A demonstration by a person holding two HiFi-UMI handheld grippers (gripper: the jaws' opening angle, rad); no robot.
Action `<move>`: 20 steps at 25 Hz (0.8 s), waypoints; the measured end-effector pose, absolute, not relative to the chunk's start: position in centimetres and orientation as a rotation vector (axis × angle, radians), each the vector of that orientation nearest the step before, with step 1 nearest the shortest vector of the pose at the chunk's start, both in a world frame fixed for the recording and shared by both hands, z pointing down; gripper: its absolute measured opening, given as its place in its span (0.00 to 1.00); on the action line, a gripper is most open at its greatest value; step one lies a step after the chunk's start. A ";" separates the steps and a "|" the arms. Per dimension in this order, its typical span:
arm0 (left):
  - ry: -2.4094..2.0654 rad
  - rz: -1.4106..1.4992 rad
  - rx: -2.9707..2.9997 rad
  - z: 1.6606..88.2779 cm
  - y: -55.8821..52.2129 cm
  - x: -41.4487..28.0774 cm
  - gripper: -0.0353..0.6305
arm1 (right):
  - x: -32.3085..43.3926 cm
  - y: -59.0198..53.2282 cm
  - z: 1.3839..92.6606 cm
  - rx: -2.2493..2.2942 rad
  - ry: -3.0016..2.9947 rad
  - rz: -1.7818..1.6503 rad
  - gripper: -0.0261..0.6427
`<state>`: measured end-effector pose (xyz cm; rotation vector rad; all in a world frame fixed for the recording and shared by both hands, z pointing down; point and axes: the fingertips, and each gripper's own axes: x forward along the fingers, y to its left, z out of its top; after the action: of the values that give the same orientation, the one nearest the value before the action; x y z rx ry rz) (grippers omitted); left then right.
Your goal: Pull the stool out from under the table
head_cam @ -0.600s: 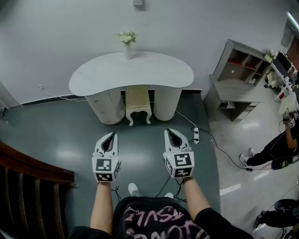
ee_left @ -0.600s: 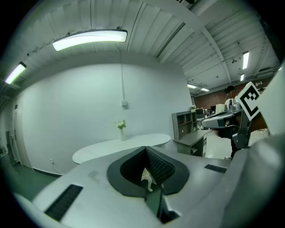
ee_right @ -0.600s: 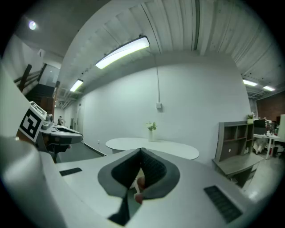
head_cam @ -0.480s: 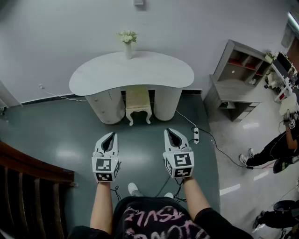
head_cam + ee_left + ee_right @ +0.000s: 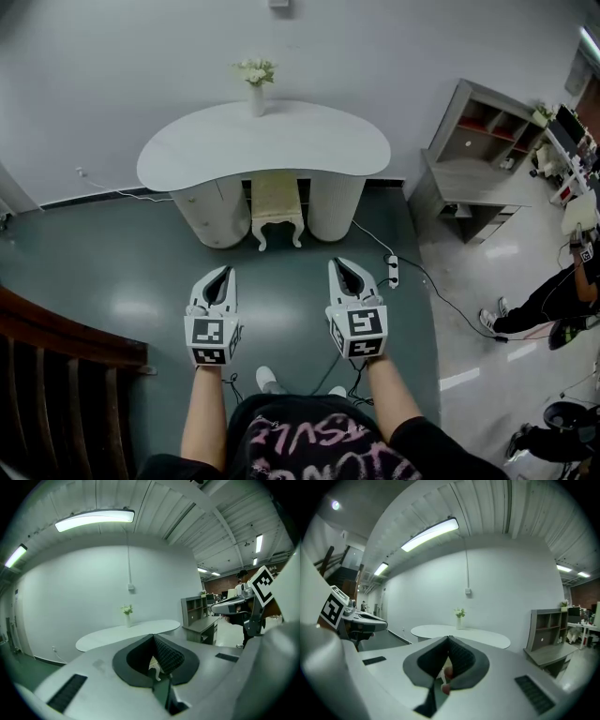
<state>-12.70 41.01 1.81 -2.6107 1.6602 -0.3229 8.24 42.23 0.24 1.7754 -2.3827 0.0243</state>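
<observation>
A cream stool [image 5: 277,212] with white curved legs stands tucked between the two pedestals of the white kidney-shaped table [image 5: 187,155]. On the tabletop sits a vase of flowers [image 5: 255,86]. My left gripper [image 5: 223,271] and right gripper [image 5: 339,264] hover side by side over the green floor, well short of the stool. Both are shut with nothing in them. In the left gripper view the left gripper [image 5: 153,637] points toward the table [image 5: 108,637], and a stool leg [image 5: 154,666] shows through the jaw gap. In the right gripper view the right gripper [image 5: 449,639] faces the table [image 5: 487,638] too.
A grey shelf unit [image 5: 480,150] stands to the right of the table. A power strip [image 5: 394,272] with cables lies on the floor near my right gripper. A dark wooden railing [image 5: 56,375] fills the lower left. A person [image 5: 553,300] crouches at the far right.
</observation>
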 end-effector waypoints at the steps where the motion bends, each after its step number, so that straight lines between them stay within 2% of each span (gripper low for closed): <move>1: 1.662 -0.323 -2.614 2.0 40.9 -12.7 0.07 | 8.2 42.2 0.4 1.771 -2.380 0.020 0.13; 9: 1.640 -0.340 -2.665 3.6 39.6 -13.8 0.07 | 6.9 41.0 1.4 1.756 -2.345 0.043 0.13; 20: 1.554 -0.336 -2.757 4.8 36.2 -19.2 0.07 | 0.8 39.0 2.1 1.768 -2.286 0.048 0.13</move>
<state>-19.23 36.23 4.81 -2.7566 1.5536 -0.3358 0.78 38.95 2.10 1.7677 -2.2857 0.0477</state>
